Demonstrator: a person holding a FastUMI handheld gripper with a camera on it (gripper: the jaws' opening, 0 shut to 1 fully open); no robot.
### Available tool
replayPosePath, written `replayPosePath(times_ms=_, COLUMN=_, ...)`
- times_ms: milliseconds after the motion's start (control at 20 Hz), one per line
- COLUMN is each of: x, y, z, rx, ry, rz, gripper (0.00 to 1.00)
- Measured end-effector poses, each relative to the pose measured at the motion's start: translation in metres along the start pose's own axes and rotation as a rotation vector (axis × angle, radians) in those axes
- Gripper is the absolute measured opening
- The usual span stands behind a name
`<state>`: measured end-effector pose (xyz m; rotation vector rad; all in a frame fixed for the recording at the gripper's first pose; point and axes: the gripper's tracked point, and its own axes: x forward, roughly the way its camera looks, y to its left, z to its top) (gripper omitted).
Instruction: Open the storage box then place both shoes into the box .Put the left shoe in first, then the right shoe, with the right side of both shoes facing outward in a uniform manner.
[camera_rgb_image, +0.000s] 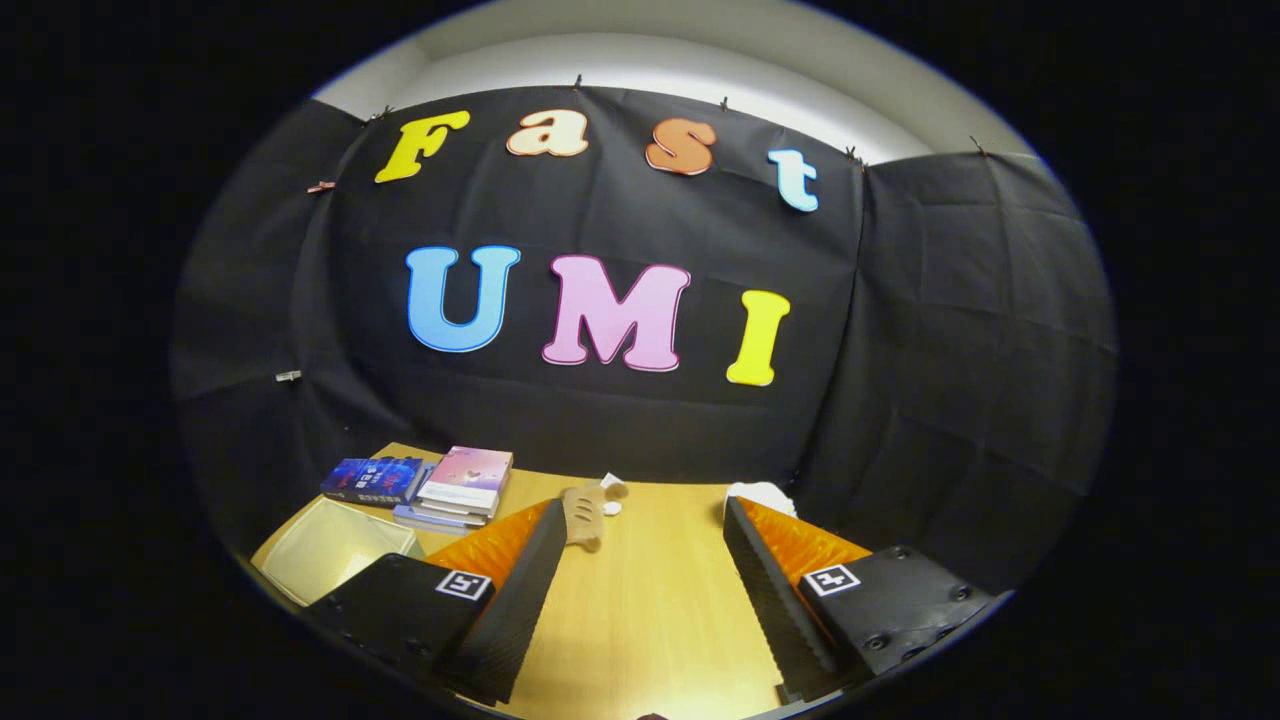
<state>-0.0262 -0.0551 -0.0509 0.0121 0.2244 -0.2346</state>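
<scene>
Holding nothing, the gripper (645, 508) has its jaws spread wide, with only bare wooden table (650, 600) between the two fingers.

The storage box (325, 545), pale and translucent, sits in the lower left of the picture. It is outside the left finger and well off the line the jaws point along. Its long side runs diagonally away towards a stack of books (455, 485) just beyond it. At this angle I cannot tell whether the lid is on or the box stands open, but nothing shoe-like shows in it.

Both shoes appear to lie on the table outside the box, in the middle of the picture near the cloth wall. A tan shoe (585, 515) lies just past the left fingertip, its long axis running roughly away from the gripper, with some white showing at its far end. A white shape (760, 495), probably the second shoe, sits just beyond the right fingertip, which partly hides it. Which is the left shoe and which the right cannot be read from here.

The relation that matters most is this: the shoes lie almost straight ahead of the jaws, the tan one nearer the left finger. Reaching the box would mean swinging hard left, since it lies beside the gripper, not ahead of it.
</scene>
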Motion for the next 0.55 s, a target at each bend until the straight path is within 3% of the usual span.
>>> replayPosePath(times_ms=550, x=-0.017, y=0.008, z=0.018, rx=-0.013, ry=-0.124, rz=-0.014, gripper=0.98)
